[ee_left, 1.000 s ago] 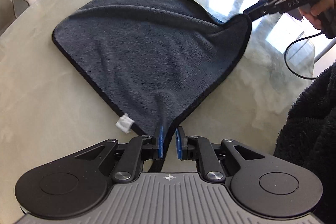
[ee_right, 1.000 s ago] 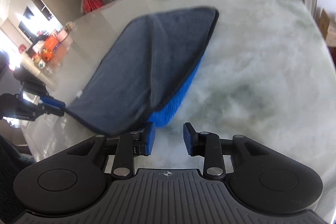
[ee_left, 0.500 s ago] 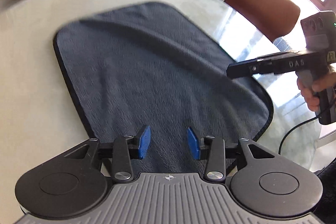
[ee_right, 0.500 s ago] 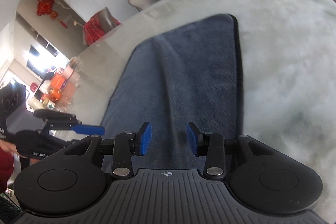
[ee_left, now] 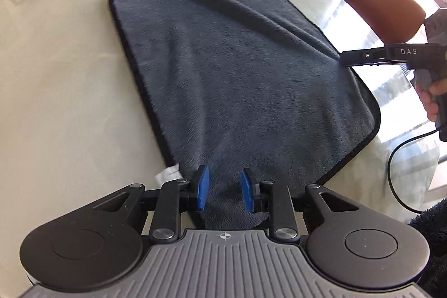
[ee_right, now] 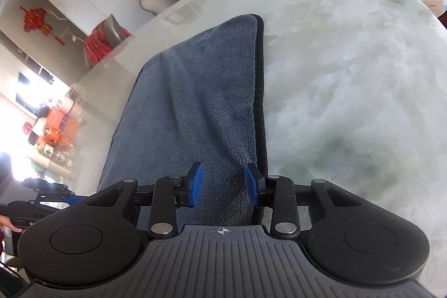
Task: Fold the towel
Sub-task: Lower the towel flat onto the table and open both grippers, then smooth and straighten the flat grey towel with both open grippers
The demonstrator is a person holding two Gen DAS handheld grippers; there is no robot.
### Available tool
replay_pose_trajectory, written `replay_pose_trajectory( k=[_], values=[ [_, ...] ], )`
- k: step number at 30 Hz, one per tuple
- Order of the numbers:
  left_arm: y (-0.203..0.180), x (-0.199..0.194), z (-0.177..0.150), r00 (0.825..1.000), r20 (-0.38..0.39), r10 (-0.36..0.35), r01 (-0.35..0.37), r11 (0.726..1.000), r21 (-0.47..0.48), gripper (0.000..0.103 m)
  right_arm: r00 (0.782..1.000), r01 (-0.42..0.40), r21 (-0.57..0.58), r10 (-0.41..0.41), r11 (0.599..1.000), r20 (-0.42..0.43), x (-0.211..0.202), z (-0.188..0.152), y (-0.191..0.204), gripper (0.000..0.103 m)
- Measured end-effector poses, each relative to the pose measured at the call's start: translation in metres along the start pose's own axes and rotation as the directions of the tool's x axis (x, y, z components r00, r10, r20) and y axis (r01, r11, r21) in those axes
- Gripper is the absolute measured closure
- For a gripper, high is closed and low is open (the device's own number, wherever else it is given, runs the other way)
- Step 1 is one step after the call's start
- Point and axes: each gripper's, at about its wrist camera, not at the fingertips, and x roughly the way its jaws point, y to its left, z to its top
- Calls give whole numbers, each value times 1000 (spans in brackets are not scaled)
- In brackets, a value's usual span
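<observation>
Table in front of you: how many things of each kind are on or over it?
Dark grey towel: 1
White care label at its corner: 1
Hand-held grippers, left hand-held gripper and right hand-held gripper: 2
Total: 4

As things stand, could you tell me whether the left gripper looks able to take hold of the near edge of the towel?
Probably yes. The left gripper stands open right over the towel, its jaws having just been closing, with cloth between the pads and nothing in the way.
</observation>
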Motion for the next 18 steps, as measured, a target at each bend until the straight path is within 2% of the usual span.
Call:
replay_pose_trajectory(
  k=[1, 3, 4, 5, 6, 7, 10, 11, 13, 15, 17, 18],
  values=[
    [1, -2, 3, 1000, 17, 12, -12, 1000, 9, 77, 1000, 16, -14, -16, 1000, 6, 1, 3, 6, 54],
    [1, -6, 16, 995, 92, 25, -27, 999, 24, 75, 998, -2, -12, 2, 1000, 56, 1, 13, 14, 27],
    [0, -6, 25, 991, 136, 21, -24, 1000, 18, 75, 996, -22, -8, 22, 1000, 85, 2, 17, 16, 22],
    [0, -6, 36, 984, 179, 16, -18, 1000, 7, 69, 993, -44, -4, 44, 999, 113, 5, 23, 18, 15],
    [1, -4, 46, 978, 210, 9, -9, 1000, -3, 59, 988, -66, -1, 66, 998, 140, 9, 29, 19, 14],
    [2, -1, 54, 972, 233, 1, 2, 1000, -13, 56, 982, -89, 1, 88, 996, 167, 12, 35, 21, 14],
    [6, 21, 80, 969, 247, 7, 8, 998, -60, 56, 985, -94, 7, 92, 996, 148, 36, 55, 21, 15],
    [7, 27, 85, 970, 242, 15, 3, 997, -72, 56, 984, -123, 20, 120, 992, 130, 44, 59, 18, 15],
    [9, 37, 89, 976, 217, 31, -12, 996, -88, 56, 983, -163, 45, 158, 986, 90, 59, 66, 12, 15],
    [11, 41, 87, 979, 202, 42, -24, 996, -89, 55, 989, -143, 49, 141, 988, 54, 69, 69, 7, 16],
    [13, 39, 83, 981, 186, 62, -48, 996, -79, 56, 990, -128, 24, 127, 991, 64, 69, 71, 1, 22],
    [14, 37, 82, 981, 180, 74, -62, 996, -69, 56, 990, -115, 10, 114, 993, 77, 67, 72, -3, 31]
  ],
)
